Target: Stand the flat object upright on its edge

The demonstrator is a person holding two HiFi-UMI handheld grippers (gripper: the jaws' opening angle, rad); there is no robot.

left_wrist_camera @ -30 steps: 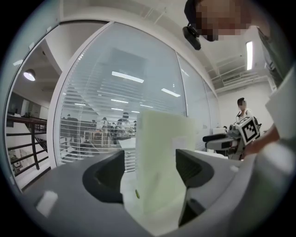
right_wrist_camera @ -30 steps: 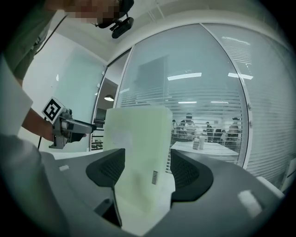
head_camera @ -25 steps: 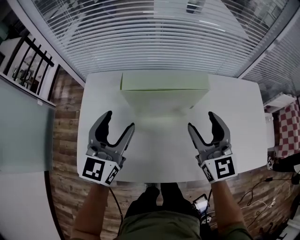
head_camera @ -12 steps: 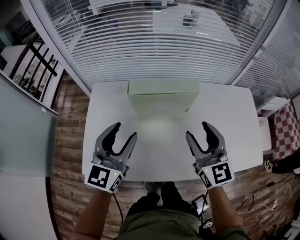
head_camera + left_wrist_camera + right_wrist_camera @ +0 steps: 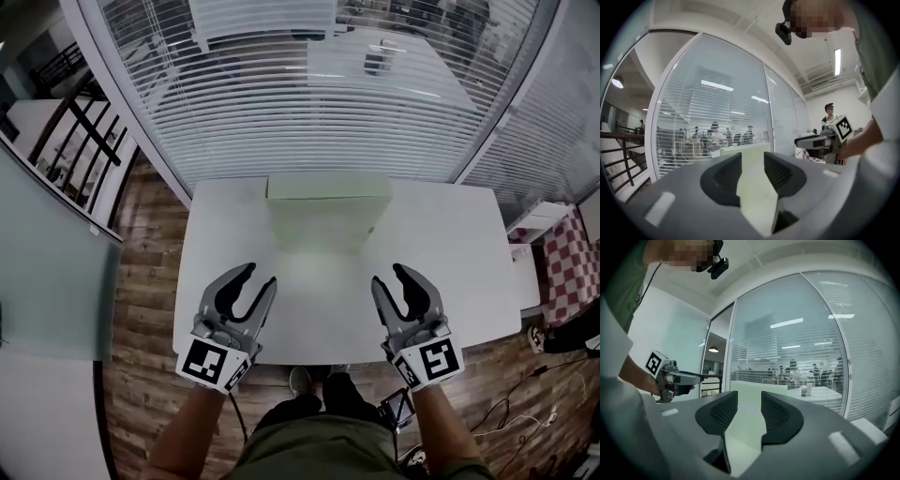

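Note:
A pale green flat box [image 5: 324,214] stands upright on its edge at the far middle of the white table [image 5: 450,244], its broad face towards me. My left gripper [image 5: 258,278] and right gripper [image 5: 389,276] hover near the table's front edge, well short of the box. Both point level at it, and their jaws have just been closing, with nothing between them. In the left gripper view the box [image 5: 740,151] shows far off between the left gripper's fingers [image 5: 723,176]. In the right gripper view the box [image 5: 745,397] shows the same way.
A glass wall with white blinds [image 5: 309,103] rises just behind the table. A wooden floor [image 5: 141,281] surrounds it, with a black railing [image 5: 89,131] at left and cables [image 5: 511,422] at right. My legs are under the front edge.
Both grippers have drawn back from the box towards the table's front edge and risen a little. Their jaws stand narrower than before. The box has stayed upright.

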